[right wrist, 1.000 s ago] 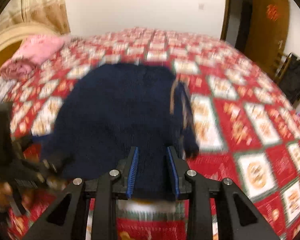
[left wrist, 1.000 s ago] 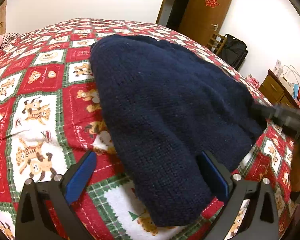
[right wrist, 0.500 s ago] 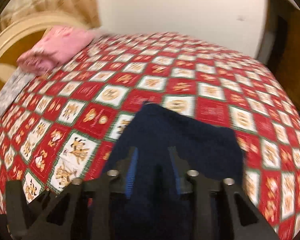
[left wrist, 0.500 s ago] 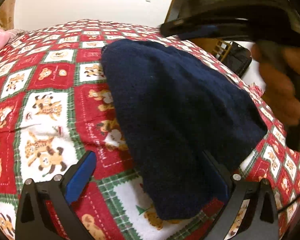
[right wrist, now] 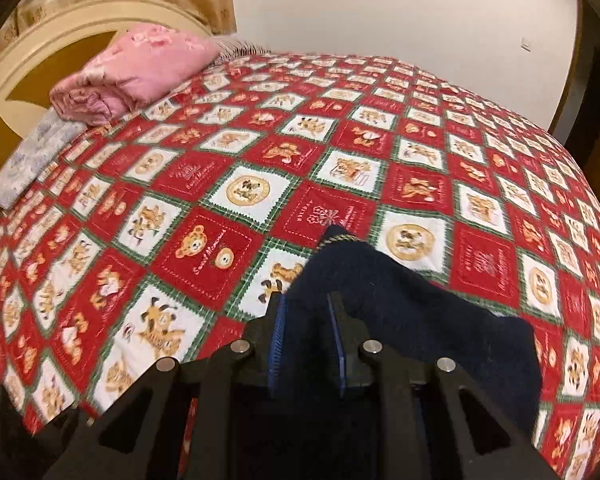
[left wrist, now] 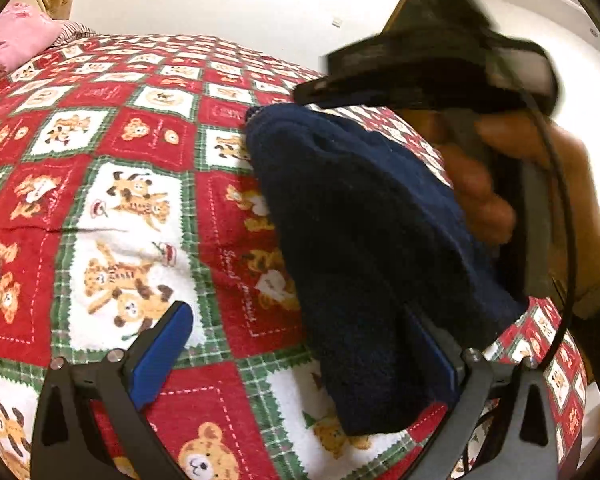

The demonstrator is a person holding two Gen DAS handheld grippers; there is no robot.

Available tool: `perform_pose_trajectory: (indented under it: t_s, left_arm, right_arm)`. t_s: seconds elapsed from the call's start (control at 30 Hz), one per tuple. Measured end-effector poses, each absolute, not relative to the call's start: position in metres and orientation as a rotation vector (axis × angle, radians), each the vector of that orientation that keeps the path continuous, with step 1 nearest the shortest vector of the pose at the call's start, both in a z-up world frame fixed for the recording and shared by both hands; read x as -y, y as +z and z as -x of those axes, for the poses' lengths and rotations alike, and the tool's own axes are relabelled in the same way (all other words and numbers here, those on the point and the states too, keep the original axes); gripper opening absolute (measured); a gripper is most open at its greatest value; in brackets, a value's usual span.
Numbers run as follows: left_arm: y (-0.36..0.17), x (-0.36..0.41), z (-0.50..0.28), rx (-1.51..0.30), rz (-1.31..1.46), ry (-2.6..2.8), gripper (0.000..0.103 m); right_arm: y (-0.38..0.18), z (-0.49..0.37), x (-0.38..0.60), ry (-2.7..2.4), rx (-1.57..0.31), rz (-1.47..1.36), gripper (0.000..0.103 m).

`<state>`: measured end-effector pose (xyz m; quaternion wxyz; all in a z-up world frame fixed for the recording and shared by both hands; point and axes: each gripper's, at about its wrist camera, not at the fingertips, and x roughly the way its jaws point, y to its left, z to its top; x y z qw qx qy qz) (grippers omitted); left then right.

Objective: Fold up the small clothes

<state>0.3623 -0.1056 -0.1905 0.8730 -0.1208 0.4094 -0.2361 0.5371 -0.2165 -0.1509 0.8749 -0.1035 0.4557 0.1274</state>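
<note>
In the left wrist view, the dark blue sweater [left wrist: 364, 240] lay on the red teddy-bear blanket [left wrist: 112, 200]. A second before it had been spread wider; now one side was folded over and it looked narrower. The left gripper [left wrist: 308, 356] stood wide open, with one blue pad over the bare blanket and the other at the sweater's near edge, not pinching. The right hand [left wrist: 512, 184] had swung in over the far side of the sweater.

In the right wrist view, the right gripper [right wrist: 308, 340] had just been closing. Its jaws were narrow, with knit wool between them, and it seemed to be holding the sweater [right wrist: 400, 312], though the dark wool made that hard to see. It had carried the fold across the bed. A pink blanket [right wrist: 136, 68] sat by the headboard. The first fold looked nearly done.
</note>
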Motion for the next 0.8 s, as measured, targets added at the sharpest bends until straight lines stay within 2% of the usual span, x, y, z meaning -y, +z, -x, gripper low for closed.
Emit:
perform_pose_trajectory:
  t_s: [0.07, 0.1, 0.2, 0.3, 0.47, 0.53, 0.6, 0.8]
  left_arm:
    - [-0.191, 0.107, -0.363, -0.856, 0.252, -0.488, 0.103]
    - [-0.191, 0.107, -0.363, -0.853, 0.256, -0.481, 0.103]
    - [-0.193, 0.102, -0.368, -0.853, 0.285, -0.468, 0.103]
    - [-0.194, 0.097, -0.369, -0.851, 0.311, -0.452, 0.103]
    - [-0.190, 0.088, -0.366, -0.808, 0.337, -0.407, 0.103]
    - [-0.190, 0.083, -0.366, -0.790, 0.350, -0.382, 0.103]
    - [-0.191, 0.080, -0.368, -0.791, 0.365, -0.367, 0.103]
    - [-0.195, 0.085, -0.374, -0.820, 0.344, -0.379, 0.103]
  right_arm:
    - [-0.181, -0.558, 0.216, 0.196, -1.055, 0.248, 0.022]
    - [-0.186, -0.563, 0.221, 0.192, -1.047, 0.186, 0.022]
    - [-0.178, -0.562, 0.225, 0.177, -1.061, 0.157, 0.022]
    - [-0.156, -0.536, 0.227, 0.188, -0.986, 0.185, 0.024]
    - [-0.130, -0.466, 0.254, 0.273, -0.874, 0.073, 0.025]
    - [-0.146, -0.452, 0.263, 0.264, -0.922, 0.046, 0.025]
    - [-0.176, -0.445, 0.260, 0.209, -0.970, 0.136, 0.024]
    - [-0.176, -0.437, 0.260, 0.175, -0.924, 0.112, 0.025]
